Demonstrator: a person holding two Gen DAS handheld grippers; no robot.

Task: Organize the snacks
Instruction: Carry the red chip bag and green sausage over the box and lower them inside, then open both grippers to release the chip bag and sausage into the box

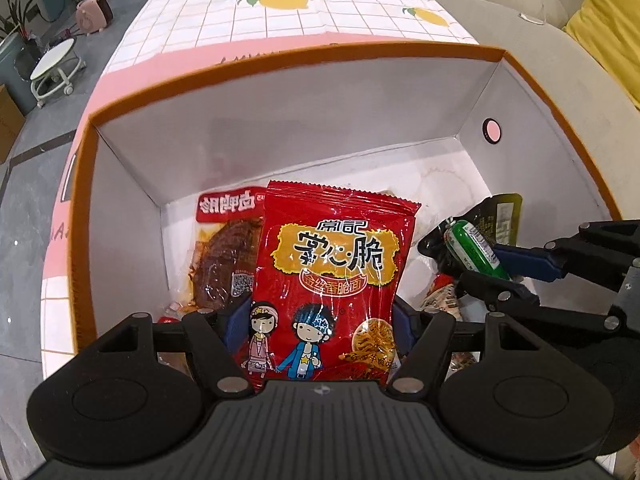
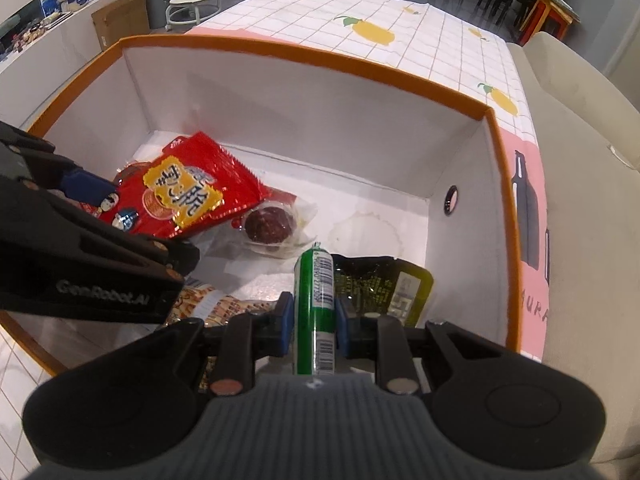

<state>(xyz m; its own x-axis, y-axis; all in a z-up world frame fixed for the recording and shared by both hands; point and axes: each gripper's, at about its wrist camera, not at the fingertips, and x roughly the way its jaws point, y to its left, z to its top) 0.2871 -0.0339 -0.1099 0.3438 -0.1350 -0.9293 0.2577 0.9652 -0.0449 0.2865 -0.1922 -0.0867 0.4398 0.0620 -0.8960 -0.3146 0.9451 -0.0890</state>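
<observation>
Box [image 2: 494,128]: several snacks already inside | left gripper [image 1: 316,316]: clamped on red noodle packet [image 1: 332,276] | right gripper [image 2: 312,320]: clenched on green sausage stick [image 2: 316,300] | both items unreleased, judged mid-task

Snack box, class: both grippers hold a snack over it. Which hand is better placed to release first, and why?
Probably the right. Its fingers clamp the slim green sausage stick above a bare patch of the box floor, while the left gripper holds the red noodle packet over packets already lying there.
</observation>
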